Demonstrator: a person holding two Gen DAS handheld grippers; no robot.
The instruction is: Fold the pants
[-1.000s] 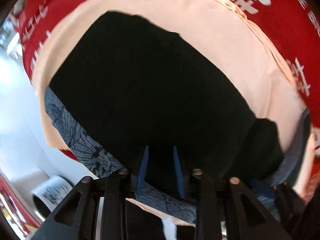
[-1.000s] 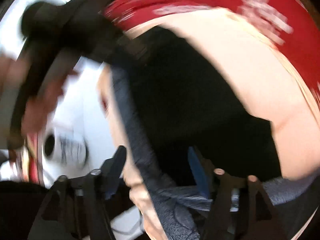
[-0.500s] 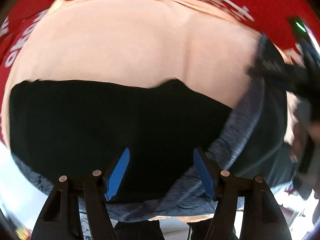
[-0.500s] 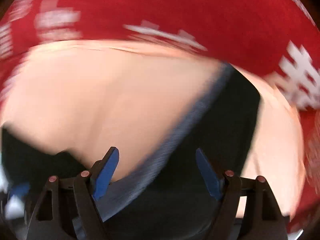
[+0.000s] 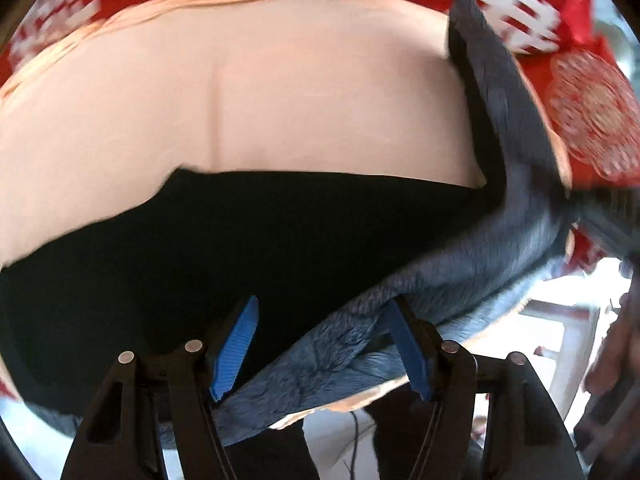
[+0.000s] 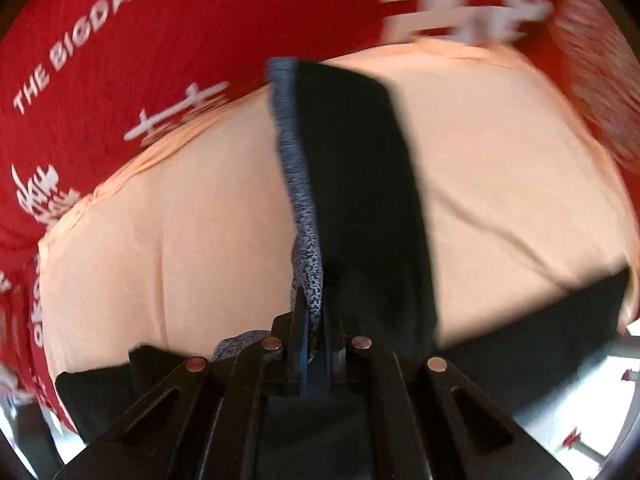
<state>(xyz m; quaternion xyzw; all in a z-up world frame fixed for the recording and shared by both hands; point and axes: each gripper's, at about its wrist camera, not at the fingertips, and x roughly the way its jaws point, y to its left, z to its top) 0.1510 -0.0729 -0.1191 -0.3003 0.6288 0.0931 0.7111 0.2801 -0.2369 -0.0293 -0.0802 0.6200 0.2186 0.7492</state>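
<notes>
Black pants [image 5: 240, 248] with a blue-grey speckled band [image 5: 460, 280] lie on a peach cloth [image 5: 280, 100]. My left gripper [image 5: 322, 354] hangs over the near edge of the pants, open. The band runs slantwise between its blue pads [image 5: 236, 356], and neither pad presses on it. In the right wrist view a narrow strip of the pants [image 6: 360, 184] stretches away from me. Its speckled band [image 6: 298, 184] follows the strip's left edge. My right gripper [image 6: 312, 344] is shut on the near end of that band.
A red cloth with white lettering [image 6: 160, 40] lies under the peach cloth [image 6: 520, 180] and surrounds it. A person's hand [image 5: 616, 344] shows at the right edge of the left wrist view. Past the table edge stands a white frame [image 5: 560, 320].
The left gripper went from nearly shut on the pants' edge to open and slid sideways along it. The right gripper swung over the band and closed on it. Both views rolled.
</notes>
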